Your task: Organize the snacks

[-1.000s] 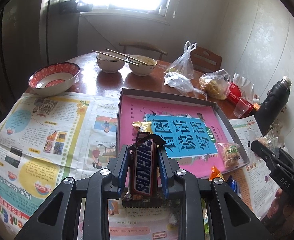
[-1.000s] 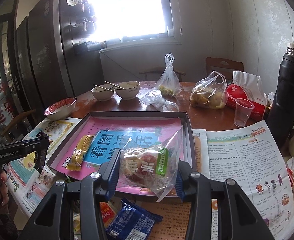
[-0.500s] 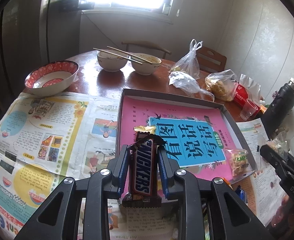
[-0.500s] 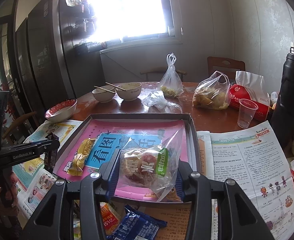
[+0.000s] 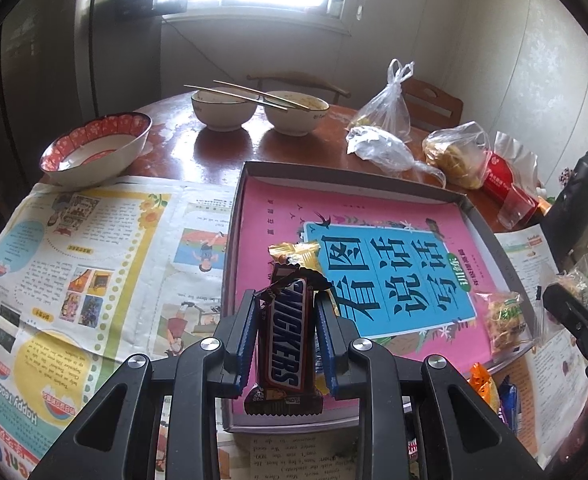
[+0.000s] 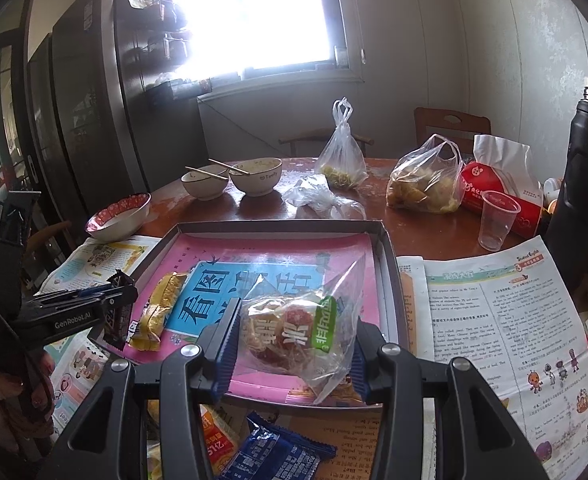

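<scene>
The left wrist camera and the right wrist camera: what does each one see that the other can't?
Only the left view shows the Snickers bar face-on, with its name readable, in the left tongs. Only the right view shows the blue packet and the fridge. Both show the grey tray, the yellow snack and the right tongs' clear snack bag.

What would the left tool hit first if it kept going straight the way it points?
Most likely the yellow snack packet lying in the tray, just beyond the tip of the chocolate bar that the left tool holds; depth is uncertain, so perhaps the tray's pink lining.
</scene>
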The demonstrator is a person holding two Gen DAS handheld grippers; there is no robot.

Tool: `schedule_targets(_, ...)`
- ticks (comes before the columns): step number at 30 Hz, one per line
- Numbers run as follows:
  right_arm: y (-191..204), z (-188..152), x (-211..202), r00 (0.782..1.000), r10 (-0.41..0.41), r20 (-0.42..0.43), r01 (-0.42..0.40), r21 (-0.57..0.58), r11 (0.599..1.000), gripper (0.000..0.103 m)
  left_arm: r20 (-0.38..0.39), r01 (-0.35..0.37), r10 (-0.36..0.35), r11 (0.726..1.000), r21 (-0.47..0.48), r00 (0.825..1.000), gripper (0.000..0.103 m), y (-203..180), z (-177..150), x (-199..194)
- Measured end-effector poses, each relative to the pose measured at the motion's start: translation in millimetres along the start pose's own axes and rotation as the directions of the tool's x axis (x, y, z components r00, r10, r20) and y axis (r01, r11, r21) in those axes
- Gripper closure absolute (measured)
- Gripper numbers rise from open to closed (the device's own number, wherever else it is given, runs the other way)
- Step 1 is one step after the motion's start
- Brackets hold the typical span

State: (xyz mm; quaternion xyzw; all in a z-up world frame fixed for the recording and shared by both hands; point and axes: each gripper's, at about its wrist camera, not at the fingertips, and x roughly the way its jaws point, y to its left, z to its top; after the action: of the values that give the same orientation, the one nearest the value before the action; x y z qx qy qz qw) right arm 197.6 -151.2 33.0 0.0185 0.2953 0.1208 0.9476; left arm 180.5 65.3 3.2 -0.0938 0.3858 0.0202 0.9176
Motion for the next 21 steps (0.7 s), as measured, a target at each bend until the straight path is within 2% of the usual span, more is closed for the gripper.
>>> schedule_targets(21, 3, -1, 32, 0.998, 0.020, -0.066, -0.020, 0.013, 1.000, 0.056, -0.031, 0.021, -0.021, 1.000, 0.015, 0.999, 0.074, -10, -9, 10)
